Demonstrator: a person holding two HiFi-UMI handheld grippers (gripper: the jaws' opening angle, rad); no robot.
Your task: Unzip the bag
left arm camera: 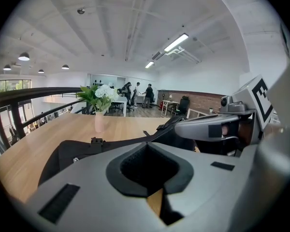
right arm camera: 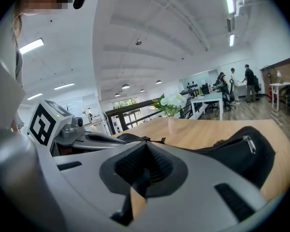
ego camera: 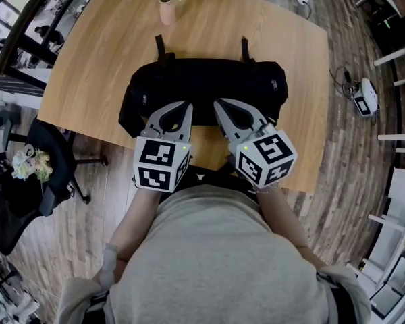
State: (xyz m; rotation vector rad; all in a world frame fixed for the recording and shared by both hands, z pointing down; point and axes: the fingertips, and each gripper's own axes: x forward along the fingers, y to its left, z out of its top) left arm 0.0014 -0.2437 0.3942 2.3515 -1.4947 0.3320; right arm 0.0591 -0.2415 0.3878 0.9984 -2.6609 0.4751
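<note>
A black bag (ego camera: pixel 202 86) lies across the wooden table (ego camera: pixel 94 59), its two straps pointing to the far side. A metal zipper pull (right arm camera: pixel 250 144) hangs at its right end (ego camera: pixel 275 85). My left gripper (ego camera: pixel 186 105) hovers at the bag's near edge, jaws shut with nothing between them. Just to its right my right gripper (ego camera: pixel 219 104) is also shut and empty. In the left gripper view the shut tips (left arm camera: pixel 145 145) stand in front of the bag (left arm camera: pixel 72 153). The right gripper view has its tips (right arm camera: pixel 144 145) closed, with the bag (right arm camera: pixel 237 153) to their right.
A pink vase of white flowers (ego camera: pixel 167 4) stands at the table's far edge, behind the bag. A black office chair (ego camera: pixel 50 157) stands at the left of the table. White furniture (ego camera: pixel 398 100) and a device with cables (ego camera: pixel 364 96) are on the floor at the right.
</note>
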